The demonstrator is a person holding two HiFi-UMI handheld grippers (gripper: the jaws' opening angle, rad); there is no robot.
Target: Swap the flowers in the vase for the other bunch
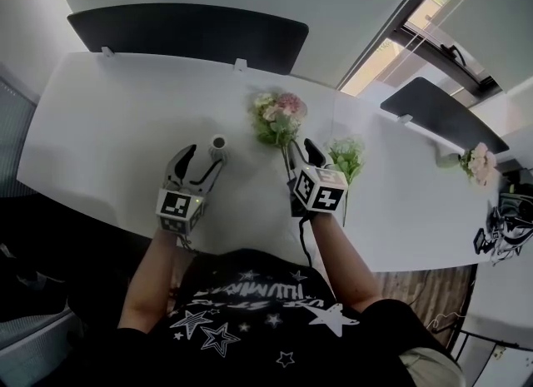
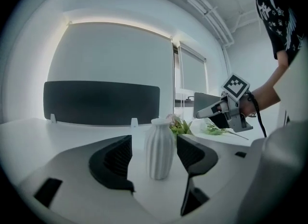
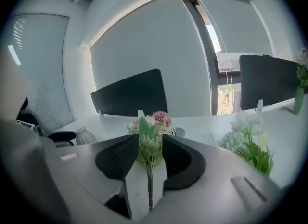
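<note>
Pink bunch [image 1: 278, 116]: stems twd right gripper [image 1: 301, 152], blooms pointing away.

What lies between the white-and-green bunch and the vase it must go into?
On the table, the right gripper sits between the white-and-green bunch and the vase, with the pink bunch lying just beyond it. The vase's mouth looks empty; the left gripper flanks it, jaws apart.

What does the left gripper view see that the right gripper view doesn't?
Only left gripper view: the right gripper and the person's arm. Only right gripper view: a far vase of flowers at the right edge. Both: the empty white vase, the pink bunch, the white bunch.
</note>
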